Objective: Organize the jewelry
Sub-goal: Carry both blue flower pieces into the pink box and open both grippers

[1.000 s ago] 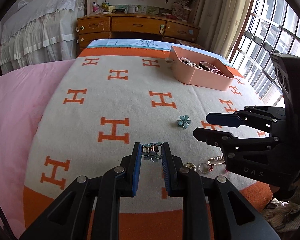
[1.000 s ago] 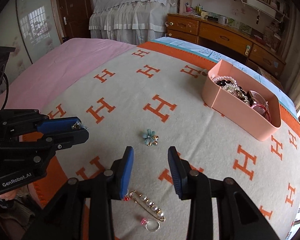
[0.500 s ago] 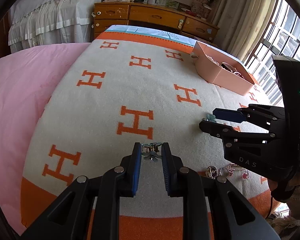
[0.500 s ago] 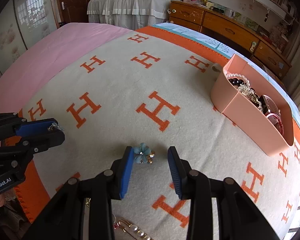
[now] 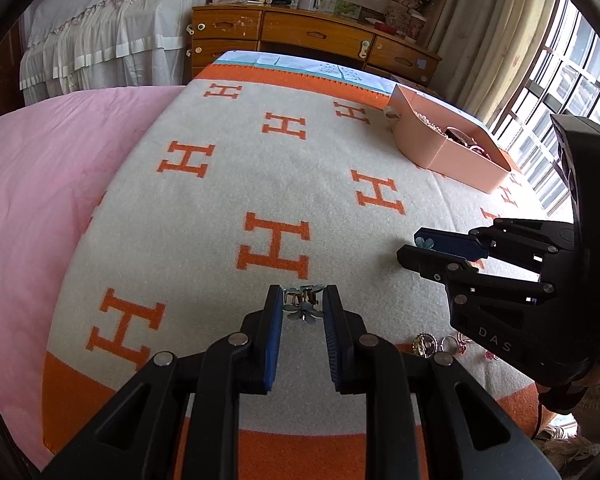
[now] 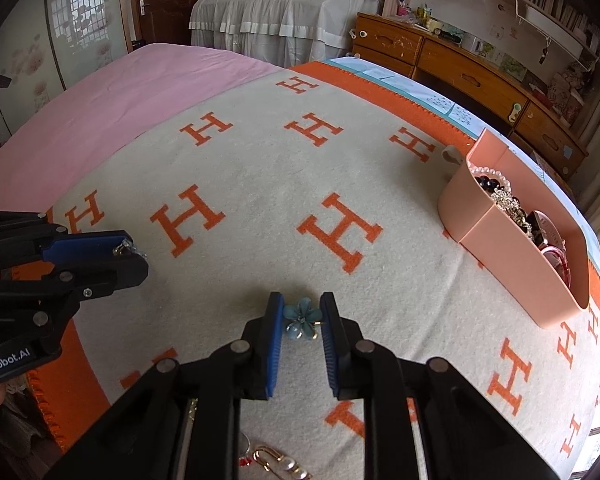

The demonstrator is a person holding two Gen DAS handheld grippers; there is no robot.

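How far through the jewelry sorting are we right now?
Partly done: the pink box already holds beads and bangles. In hand: the left gripper holds a flower clip; the right gripper has just been closing on the blue flower on the blanket. Left: rings and a pin lie loose.

My fingers (image 6: 274, 332) are black with blue pads. Between my right pair sits a pale blue flower brooch (image 6: 301, 317) with a gold stem. Under it lies a cream blanket (image 6: 260, 184) patterned with orange H letters and an orange border. At the upper left is a plain pink sheet (image 6: 112, 92); at the right edge is a salmon-pink box (image 6: 512, 264) — pearl white, black and red inside.
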